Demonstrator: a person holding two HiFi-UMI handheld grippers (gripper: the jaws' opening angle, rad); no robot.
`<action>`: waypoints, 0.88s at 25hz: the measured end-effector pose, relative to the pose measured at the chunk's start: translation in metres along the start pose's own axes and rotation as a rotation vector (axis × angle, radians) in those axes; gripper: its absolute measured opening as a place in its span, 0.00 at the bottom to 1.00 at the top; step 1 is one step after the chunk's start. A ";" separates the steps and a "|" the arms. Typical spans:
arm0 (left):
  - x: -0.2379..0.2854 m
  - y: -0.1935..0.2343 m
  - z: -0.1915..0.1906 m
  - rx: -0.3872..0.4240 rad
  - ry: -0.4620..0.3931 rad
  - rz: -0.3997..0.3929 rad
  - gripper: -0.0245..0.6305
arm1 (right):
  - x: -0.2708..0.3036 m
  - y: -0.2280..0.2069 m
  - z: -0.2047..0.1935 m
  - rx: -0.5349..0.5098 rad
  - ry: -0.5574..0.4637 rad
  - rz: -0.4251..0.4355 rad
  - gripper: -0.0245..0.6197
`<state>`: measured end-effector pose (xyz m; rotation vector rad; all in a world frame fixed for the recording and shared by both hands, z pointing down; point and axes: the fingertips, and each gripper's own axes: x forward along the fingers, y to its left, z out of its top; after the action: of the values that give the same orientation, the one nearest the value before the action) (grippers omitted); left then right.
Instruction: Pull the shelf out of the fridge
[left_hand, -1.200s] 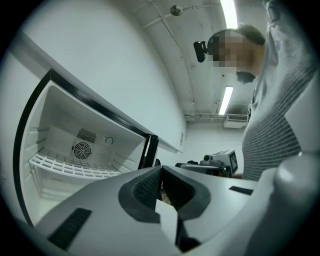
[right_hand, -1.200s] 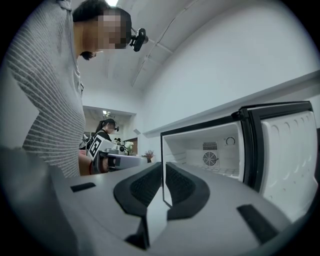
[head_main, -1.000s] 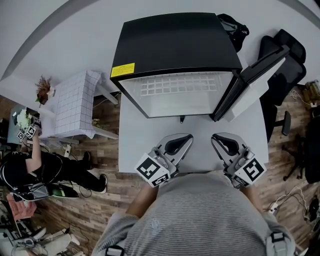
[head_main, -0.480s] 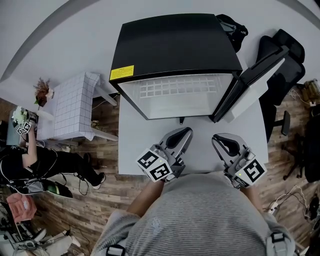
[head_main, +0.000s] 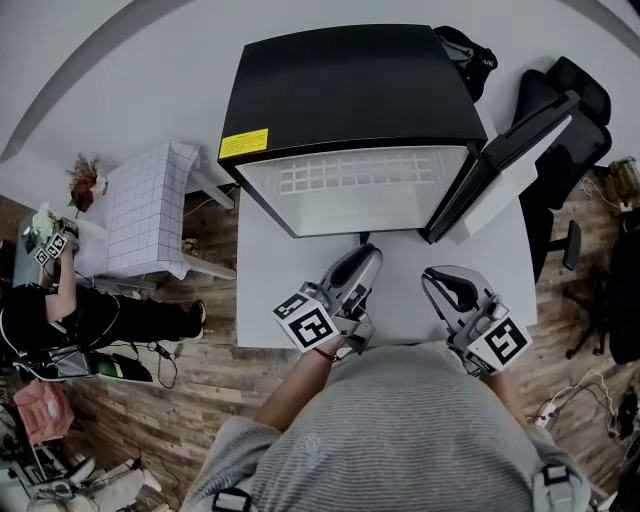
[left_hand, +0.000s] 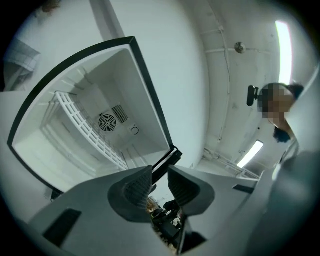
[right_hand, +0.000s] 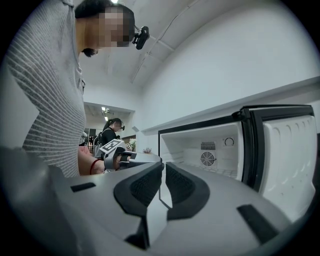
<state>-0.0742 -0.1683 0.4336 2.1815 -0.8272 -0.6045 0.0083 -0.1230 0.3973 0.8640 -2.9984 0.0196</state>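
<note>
A black mini fridge (head_main: 350, 90) stands on a pale table (head_main: 270, 290), its door (head_main: 510, 150) swung open to the right. A white wire shelf (head_main: 355, 172) lies inside it, also seen in the left gripper view as the shelf (left_hand: 85, 127) and in the right gripper view as the shelf (right_hand: 220, 172). My left gripper (head_main: 366, 262) hovers just in front of the fridge opening. Its jaws are opening, and in its own view the left gripper (left_hand: 160, 181) has nothing between them. My right gripper (head_main: 437, 278) rests further back, shut and empty, as the right gripper (right_hand: 164, 172) shows up close.
The open door (right_hand: 290, 160) stands on the right side of the opening. A small white tiled table (head_main: 150, 210) is left of the fridge. A black office chair (head_main: 590, 200) is at the right. A person (head_main: 60, 330) sits on the floor at far left.
My left gripper has moved forward toward the fridge opening. The right gripper has stayed where it was.
</note>
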 end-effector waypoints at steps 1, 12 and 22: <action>0.001 0.003 0.001 -0.030 -0.011 0.006 0.17 | 0.000 0.000 0.000 -0.002 0.000 0.000 0.06; 0.010 0.052 -0.008 -0.342 -0.120 0.110 0.22 | -0.005 -0.004 0.002 -0.008 0.000 -0.011 0.06; 0.020 0.097 0.006 -0.427 -0.215 0.175 0.25 | -0.012 -0.007 0.003 -0.015 -0.002 -0.018 0.06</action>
<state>-0.1007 -0.2379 0.4994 1.6600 -0.8954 -0.8505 0.0220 -0.1228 0.3943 0.8897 -2.9888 -0.0046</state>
